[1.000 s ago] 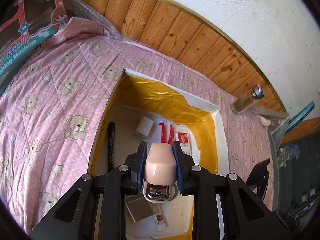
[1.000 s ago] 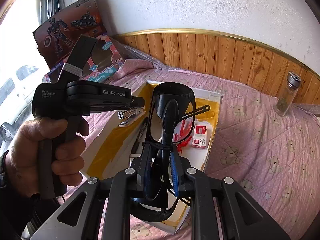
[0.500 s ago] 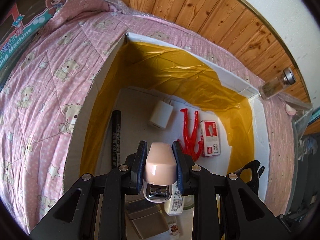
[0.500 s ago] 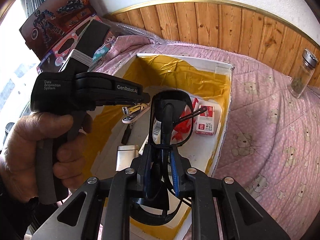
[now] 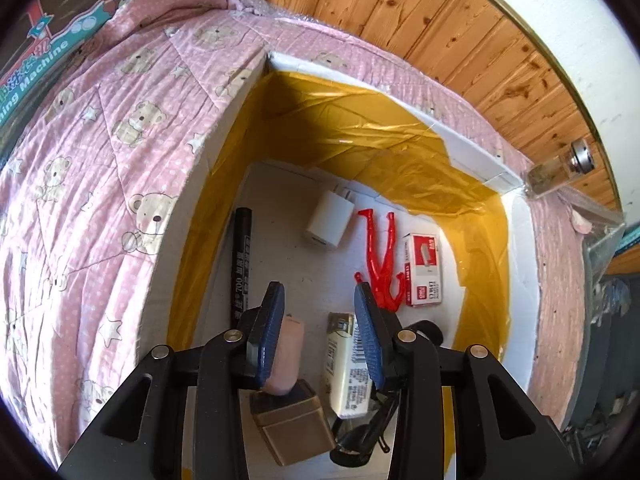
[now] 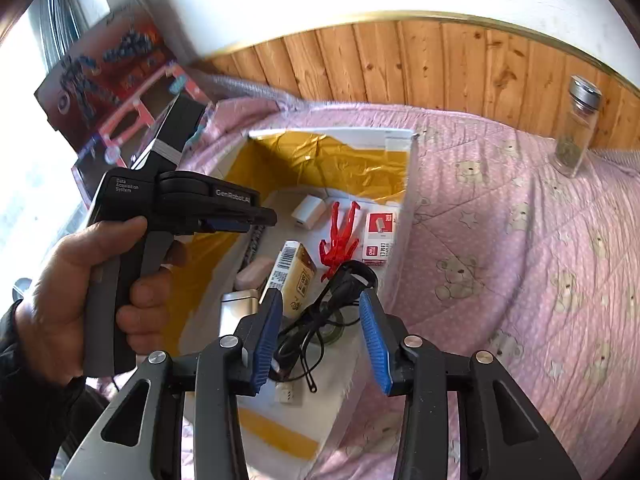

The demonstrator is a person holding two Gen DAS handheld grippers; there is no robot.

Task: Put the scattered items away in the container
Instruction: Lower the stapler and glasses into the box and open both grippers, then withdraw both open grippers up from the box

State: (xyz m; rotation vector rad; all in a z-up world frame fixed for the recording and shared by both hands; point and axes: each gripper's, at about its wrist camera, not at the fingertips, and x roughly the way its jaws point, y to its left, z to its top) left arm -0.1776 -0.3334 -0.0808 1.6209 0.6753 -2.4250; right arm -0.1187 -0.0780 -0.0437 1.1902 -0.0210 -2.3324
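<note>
A white foam box (image 5: 476, 156) with yellow lining sits on the pink bear quilt; it also shows in the right wrist view (image 6: 332, 134). My left gripper (image 5: 319, 320) is open above the box; the pink stapler (image 5: 286, 354) lies below its left finger on a tan box (image 5: 294, 426). My right gripper (image 6: 320, 334) is open above the black sunglasses (image 6: 332, 308), which lie in the box. Also inside are a black marker (image 5: 241, 256), white charger (image 5: 330, 220), red figure (image 5: 380, 256), staples box (image 5: 424, 270) and a cream packet (image 5: 346, 364).
A glass jar (image 6: 578, 128) with a metal lid stands on the quilt by the wooden wall panel. Toy boxes (image 6: 116, 92) lean at the far left. A hand holds the left gripper's handle (image 6: 120, 264) over the box's left side.
Both grippers lowered over the box and opened. The stapler dropped from the left gripper and the sunglasses from the right; both now lie inside the box.
</note>
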